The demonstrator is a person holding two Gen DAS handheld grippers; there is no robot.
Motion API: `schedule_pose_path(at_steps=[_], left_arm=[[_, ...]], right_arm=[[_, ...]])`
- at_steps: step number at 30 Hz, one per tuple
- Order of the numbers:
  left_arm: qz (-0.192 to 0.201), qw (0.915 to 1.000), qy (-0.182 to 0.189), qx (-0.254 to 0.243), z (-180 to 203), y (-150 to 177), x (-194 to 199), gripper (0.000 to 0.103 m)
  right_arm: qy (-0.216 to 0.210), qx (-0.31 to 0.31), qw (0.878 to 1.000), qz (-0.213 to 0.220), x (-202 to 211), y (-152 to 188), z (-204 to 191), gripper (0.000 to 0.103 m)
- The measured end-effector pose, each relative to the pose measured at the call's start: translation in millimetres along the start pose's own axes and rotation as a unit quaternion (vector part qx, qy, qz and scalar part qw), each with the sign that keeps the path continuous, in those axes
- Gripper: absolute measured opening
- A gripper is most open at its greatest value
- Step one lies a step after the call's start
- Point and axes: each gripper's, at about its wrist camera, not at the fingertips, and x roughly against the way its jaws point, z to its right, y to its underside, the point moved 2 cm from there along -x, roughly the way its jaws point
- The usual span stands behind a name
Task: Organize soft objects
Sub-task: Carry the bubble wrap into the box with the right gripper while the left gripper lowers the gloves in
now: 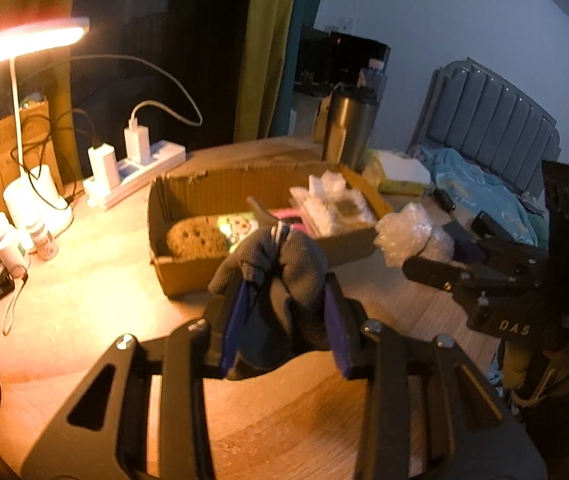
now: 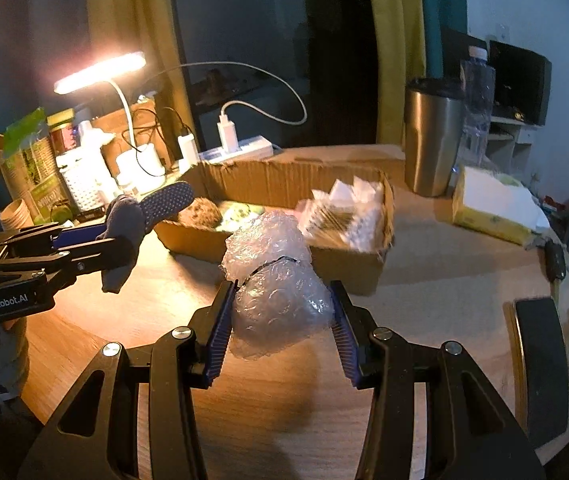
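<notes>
We read "GenRobot.AI" in pale letters on the black body of the left tool (image 2: 120, 236), at the near left. On the right tool (image 1: 424, 264) we made out "DAS". Other labels were too blurred.

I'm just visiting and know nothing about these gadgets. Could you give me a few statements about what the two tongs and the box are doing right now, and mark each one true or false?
1. The left tongs grip a dark knitted glove. True.
2. The right tongs are empty. False: they are closed on a wad of clear bubble wrap.
3. The cardboard box already holds things, among them a brown sponge-like pad. True.
4. The desk lamp is switched off. False: it glows brightly.
5. The glove lies inside the box. False: it is held above the table, in front of the box.
6. A steel tumbler stands upright behind the box. True.
</notes>
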Motion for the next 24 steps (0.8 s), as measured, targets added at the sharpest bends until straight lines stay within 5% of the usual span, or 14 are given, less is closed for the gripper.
schedule_pose_path(at_steps=[24], left_arm=[[0.038,0.9992,-0.008,0.003,-29.5,-54.8,-5.0,0.038]], right_arm=[[-0.017,0.024,0.999,0.014,-31.1,-58.3,-15.4,0.049]])
